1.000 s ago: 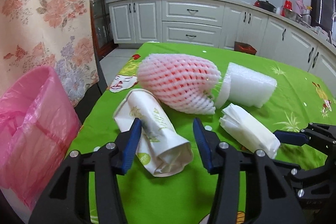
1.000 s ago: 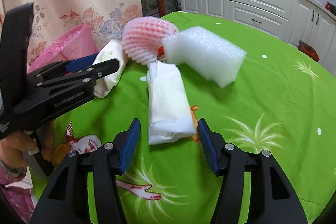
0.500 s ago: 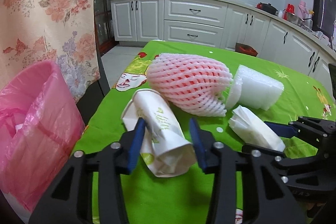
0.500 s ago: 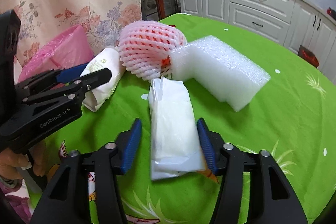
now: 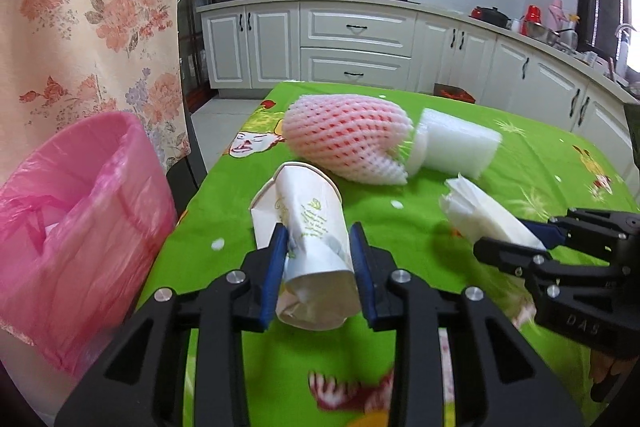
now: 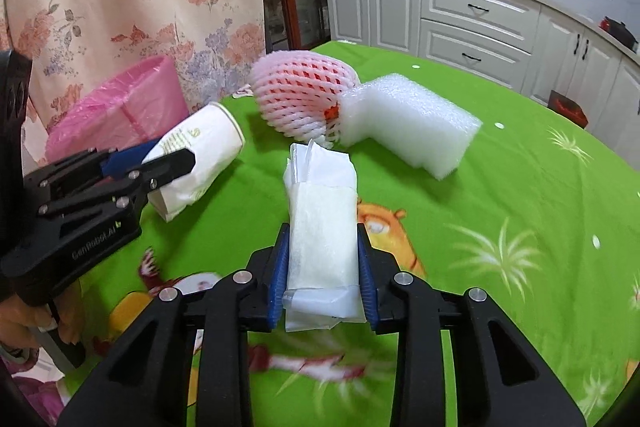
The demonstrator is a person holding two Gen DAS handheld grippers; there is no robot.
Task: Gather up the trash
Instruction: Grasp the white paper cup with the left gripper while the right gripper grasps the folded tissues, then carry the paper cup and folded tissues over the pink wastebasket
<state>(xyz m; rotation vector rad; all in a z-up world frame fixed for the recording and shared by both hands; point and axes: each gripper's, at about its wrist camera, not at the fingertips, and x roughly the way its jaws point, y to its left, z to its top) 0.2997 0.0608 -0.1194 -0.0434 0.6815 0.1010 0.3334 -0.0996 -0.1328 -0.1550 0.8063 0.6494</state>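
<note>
My left gripper (image 5: 320,267) is shut on a crumpled white paper cup (image 5: 312,227) lying on the green tablecloth; it also shows in the right wrist view (image 6: 196,163). My right gripper (image 6: 322,267) is shut on a folded white tissue pack (image 6: 320,215), also seen in the left wrist view (image 5: 480,215). A pink foam fruit net (image 5: 344,139) and a white foam block (image 5: 456,143) lie just beyond, touching each other. A bin with a pink bag (image 5: 72,227) stands off the table's left edge.
The table's green cartoon tablecloth (image 6: 520,227) stretches right and forward. A floral curtain (image 5: 88,27) hangs at the left. White kitchen cabinets (image 5: 352,47) with pots and a pan line the back wall.
Both grippers have moved forward and closed, the left onto the paper cup and the right onto the tissue pack.
</note>
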